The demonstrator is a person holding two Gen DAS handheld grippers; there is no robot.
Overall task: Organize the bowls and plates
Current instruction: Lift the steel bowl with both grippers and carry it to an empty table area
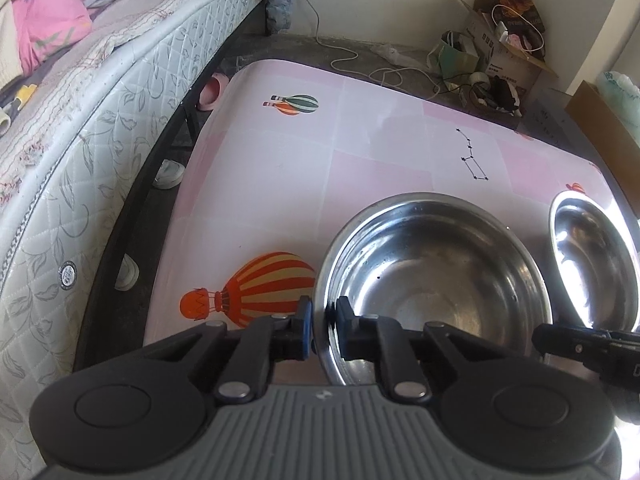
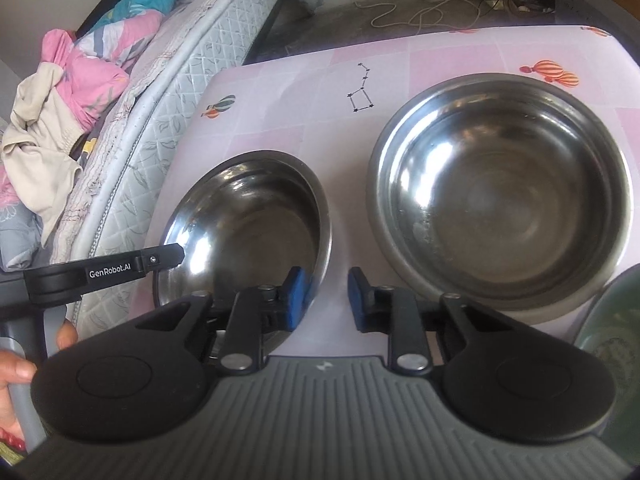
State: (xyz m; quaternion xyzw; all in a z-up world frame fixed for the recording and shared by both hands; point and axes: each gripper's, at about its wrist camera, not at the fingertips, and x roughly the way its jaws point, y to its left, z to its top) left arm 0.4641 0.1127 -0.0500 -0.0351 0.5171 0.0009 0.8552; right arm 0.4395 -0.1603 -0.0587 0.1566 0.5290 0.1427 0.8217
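Steel bowl (image 1: 428, 280) sat on pink table (image 1: 280, 180) | left rim was clamped by left gripper (image 1: 325, 328) | right rim was straddled by right gripper (image 2: 326, 300), jaws parted, outer pad apart.

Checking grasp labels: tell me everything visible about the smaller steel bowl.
The smaller steel bowl is round, shiny metal with a thin rim. It is empty and stands upright on the pink table, beside the larger bowl and apart from it. The left gripper is shut on its rim. The right gripper straddles the opposite rim, with a gap showing between its pads.
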